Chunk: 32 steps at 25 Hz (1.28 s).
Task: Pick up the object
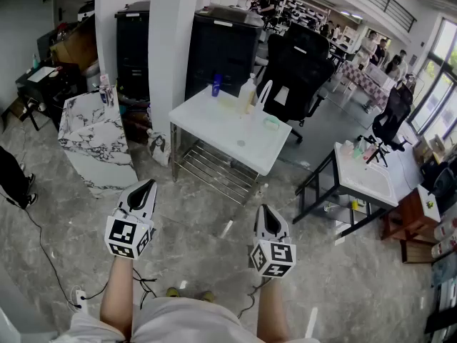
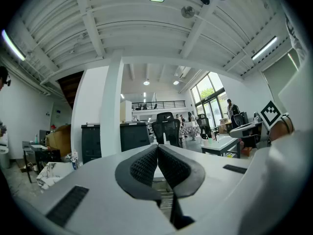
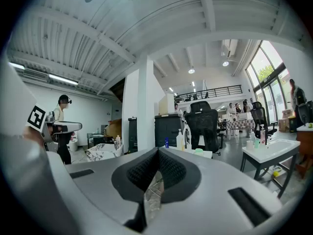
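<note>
Head view: both tools hang low by the person's waist, left tool clenched on nothing, right tool likewise, a carrying pose, I'd say. Well ahead, the white bench carries a blue bottle and a pale bottle, contents unreadable. The object is probably among them, untouched.

a marble-patterned cabinet stands left of a white pillar; black cabinets stand behind, a black office chair to their right.
</note>
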Available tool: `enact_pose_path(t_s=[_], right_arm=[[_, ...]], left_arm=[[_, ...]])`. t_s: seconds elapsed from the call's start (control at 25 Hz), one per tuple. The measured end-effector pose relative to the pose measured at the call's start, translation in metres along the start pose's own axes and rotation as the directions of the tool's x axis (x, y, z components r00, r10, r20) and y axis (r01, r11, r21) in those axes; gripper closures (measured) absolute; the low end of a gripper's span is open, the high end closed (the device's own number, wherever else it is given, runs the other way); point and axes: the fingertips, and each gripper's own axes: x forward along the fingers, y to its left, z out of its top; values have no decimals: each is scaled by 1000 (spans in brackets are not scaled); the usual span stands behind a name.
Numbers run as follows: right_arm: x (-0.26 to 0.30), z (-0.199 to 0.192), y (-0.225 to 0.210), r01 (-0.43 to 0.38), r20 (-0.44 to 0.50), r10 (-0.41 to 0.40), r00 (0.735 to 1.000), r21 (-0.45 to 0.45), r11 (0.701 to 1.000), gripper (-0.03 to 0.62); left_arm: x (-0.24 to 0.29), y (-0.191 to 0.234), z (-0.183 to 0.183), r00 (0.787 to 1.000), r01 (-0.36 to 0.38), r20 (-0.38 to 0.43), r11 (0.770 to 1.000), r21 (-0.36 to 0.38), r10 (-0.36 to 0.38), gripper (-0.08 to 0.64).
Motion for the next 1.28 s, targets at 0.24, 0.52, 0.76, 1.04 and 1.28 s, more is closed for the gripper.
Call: enact_pose_path(t_s=[0.24,0.52,0.76,1.04,1.28], right_arm=[[-6,-2,1,-8,-1,8,1000,-1,1000,585],[-13,0,5,-6,16,7,1000,-10,1000,584],[-16,3,5,13,29,-13,999,-9,1000,584],[-16,-2,6,14,24,-15,1000,8,1000,584],[-18,-5,7,20,18,-20,1000,15,1000,584]], left_arm=[[-5,-6,1,1000,2,8,1000,5,-2,540],[-12,-6,3,1000,-5,14,1000,6,5,540],[-15,-5,3,1000,-4,13,1000,2,4,538],[-15,-5,4,1000,0,17,1000,6,0,537],[-17,-2,2,1000,3,15,1000,-8,-3,531]])
